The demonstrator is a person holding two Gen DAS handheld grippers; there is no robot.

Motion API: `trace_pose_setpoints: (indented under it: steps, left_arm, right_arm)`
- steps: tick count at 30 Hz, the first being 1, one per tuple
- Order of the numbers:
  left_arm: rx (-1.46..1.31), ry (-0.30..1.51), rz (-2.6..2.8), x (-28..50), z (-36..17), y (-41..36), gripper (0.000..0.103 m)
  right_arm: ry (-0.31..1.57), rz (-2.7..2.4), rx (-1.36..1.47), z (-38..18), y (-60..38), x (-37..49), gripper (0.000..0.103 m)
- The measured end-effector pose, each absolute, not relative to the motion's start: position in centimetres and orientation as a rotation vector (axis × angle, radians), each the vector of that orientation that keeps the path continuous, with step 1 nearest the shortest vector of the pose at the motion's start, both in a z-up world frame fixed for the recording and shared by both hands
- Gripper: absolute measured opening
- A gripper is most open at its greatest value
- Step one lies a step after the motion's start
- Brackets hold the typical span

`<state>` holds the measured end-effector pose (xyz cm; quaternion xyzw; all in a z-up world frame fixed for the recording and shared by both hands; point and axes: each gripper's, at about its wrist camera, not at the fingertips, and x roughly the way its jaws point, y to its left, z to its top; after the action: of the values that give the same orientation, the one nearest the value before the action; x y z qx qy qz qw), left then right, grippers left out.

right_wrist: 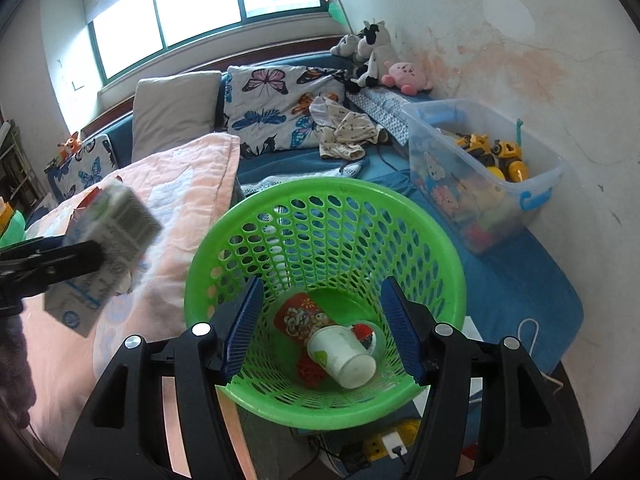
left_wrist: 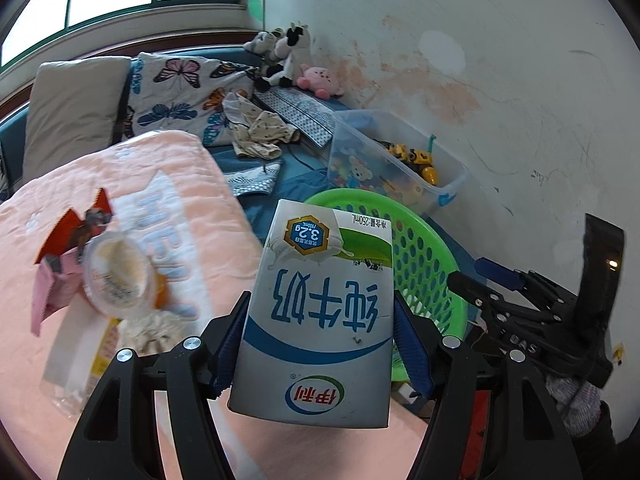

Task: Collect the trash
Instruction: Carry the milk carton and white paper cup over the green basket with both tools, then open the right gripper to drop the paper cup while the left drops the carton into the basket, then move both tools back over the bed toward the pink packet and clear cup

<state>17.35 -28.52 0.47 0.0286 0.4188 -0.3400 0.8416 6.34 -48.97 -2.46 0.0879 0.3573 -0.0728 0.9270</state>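
A white-and-blue milk carton stands between the blue pads of my left gripper, which is shut on it above the pink blanket. Behind the carton is the green mesh basket. More trash lies on the blanket: a clear pudding cup, a red wrapper, a pink wrapper. In the right wrist view my right gripper hangs open over the basket, nothing between its fingers. A paper cup and a red wrapper lie in the basket's bottom. The held carton shows at the left.
A clear toy bin stands right of the basket by the stained wall. Butterfly pillows, crumpled clothes and plush toys sit at the back of the blue bed. A power strip lies below the basket.
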Motion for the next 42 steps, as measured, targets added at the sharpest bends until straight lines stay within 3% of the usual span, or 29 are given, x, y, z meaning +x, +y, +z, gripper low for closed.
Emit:
trace_pose_setpoints:
  steps: [15, 23, 42]
  left_arm:
    - [0.068, 0.957, -0.765, 18.2, -2.5, -33.1, 0.065]
    - [0.059, 0.959, -0.775, 18.2, -2.8, -33.4, 0.072]
    - [0.102, 0.819, -0.603, 18.1, 0.6, -24.3, 0.071]
  right_arm:
    - [0.689, -0.17, 0.189, -1.6, -49.4, 3.1, 0.066]
    - [0.688, -0.164, 0.196, -1.7, -49.1, 3.0, 0.066]
    - [0.678, -0.089, 0.163, -0.6, -45.3, 3.9, 0.067]
